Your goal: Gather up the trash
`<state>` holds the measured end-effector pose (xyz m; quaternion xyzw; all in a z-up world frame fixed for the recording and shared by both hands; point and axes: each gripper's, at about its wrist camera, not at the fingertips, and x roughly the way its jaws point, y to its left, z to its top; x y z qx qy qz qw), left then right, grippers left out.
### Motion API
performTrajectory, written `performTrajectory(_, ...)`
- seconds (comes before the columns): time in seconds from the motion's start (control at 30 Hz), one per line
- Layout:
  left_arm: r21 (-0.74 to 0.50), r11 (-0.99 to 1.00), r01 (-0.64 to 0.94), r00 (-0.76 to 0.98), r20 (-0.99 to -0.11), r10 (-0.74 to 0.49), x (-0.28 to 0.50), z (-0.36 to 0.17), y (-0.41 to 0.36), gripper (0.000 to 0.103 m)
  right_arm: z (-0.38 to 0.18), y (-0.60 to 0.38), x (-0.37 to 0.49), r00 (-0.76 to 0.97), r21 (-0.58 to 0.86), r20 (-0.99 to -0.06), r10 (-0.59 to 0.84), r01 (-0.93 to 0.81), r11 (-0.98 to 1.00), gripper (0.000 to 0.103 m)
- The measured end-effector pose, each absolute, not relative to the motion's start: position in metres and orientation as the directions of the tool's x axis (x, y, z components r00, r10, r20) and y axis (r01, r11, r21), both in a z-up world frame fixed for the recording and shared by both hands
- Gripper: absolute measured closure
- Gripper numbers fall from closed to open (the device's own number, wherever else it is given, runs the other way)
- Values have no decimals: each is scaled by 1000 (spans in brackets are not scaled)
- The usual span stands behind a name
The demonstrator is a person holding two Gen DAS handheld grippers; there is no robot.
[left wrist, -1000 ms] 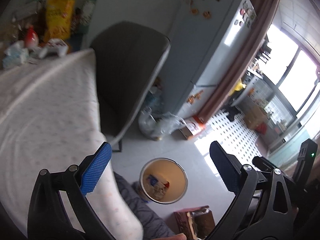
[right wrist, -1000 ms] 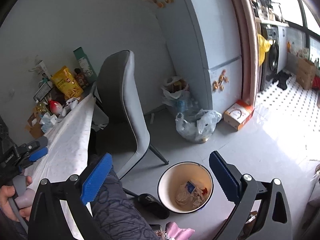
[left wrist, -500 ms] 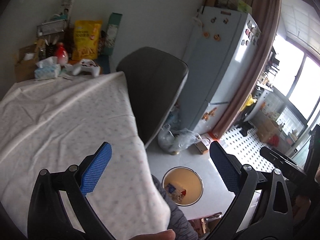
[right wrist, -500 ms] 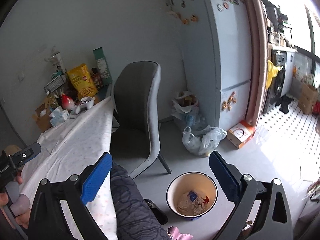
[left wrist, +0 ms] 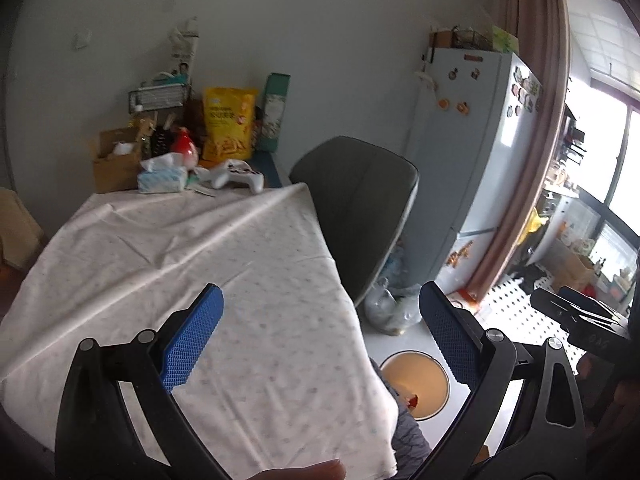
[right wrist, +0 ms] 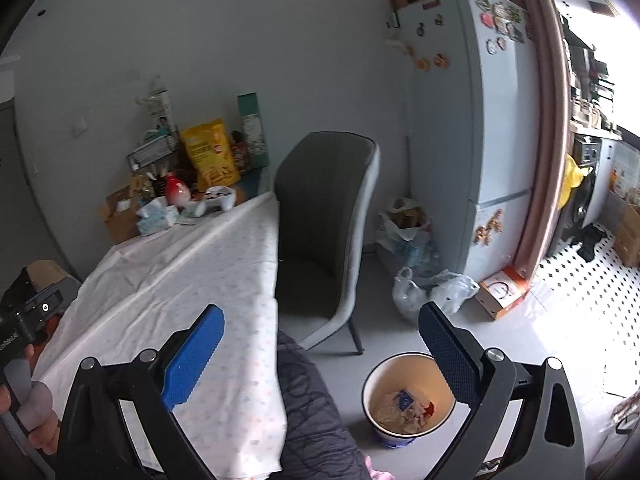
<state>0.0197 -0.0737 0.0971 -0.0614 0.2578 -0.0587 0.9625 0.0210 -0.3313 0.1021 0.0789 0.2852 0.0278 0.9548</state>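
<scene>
A round cream bin stands on the floor beside the table and holds crumpled paper and wrappers; its rim also shows in the left wrist view. My left gripper is open and empty, above the table's white cloth. My right gripper is open and empty, raised above the table's right edge and the bin. The cloth's near part carries no loose trash that I can see.
A grey chair stands at the table's right side. At the far end are a tissue pack, a white game controller, a yellow snack bag and boxes. Plastic bags and a fridge stand beyond.
Both grippers have lifted and tilted up from the bin toward the table; the bin has slid low in both views. Both stay open.
</scene>
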Motion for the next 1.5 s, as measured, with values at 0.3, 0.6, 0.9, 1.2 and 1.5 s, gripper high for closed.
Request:
performTrajectory(0.3,-120,991,61,889,-444,-108,-13,111,-60,6,110,-315,1,841,148,-531,108,-33,988,8)
performTrajectory(0.6,-117,992,39,898,-431,-86,-30,115,-51,6,115,-310,-8,843,143,-525,115,-45,989,8)
performTrajectory(0.9,-129,991,44,894,-438,-97,-32,113,-52,6,118,-306,-20,849,125,-515,120,-64,990,8)
performTrajectory(1.2,-122,991,48,894,-436,-98,-35,109,-53,6,123,-304,-22,850,129,-511,126,-69,989,8)
performTrajectory(1.5,-112,992,54,893,-439,-98,-37,107,-55,6,120,-299,-26,847,119,-515,130,-79,990,8)
